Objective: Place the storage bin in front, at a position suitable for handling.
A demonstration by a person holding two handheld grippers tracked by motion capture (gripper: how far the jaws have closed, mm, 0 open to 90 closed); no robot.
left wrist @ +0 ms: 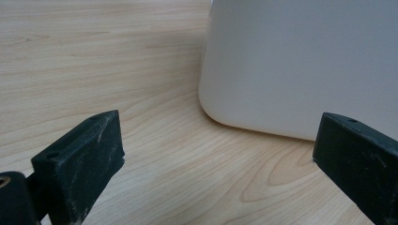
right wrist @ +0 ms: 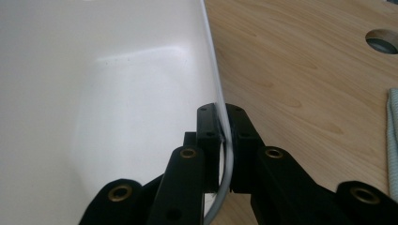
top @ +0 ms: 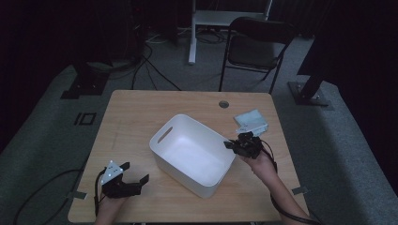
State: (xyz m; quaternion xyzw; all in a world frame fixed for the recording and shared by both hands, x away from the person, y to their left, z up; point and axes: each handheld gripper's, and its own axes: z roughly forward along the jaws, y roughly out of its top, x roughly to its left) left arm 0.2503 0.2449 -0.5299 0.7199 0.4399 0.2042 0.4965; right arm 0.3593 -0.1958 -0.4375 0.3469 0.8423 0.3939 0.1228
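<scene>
While my right tongs (right wrist: 224, 133) pinch the white bin (top: 187, 154) rim, my spread left tongs (top: 136, 172) should probably steady it.

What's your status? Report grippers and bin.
Right gripper shut on white bin rim. Left gripper open, beside the bin. Folded cloth lies just beyond the right gripper.
</scene>
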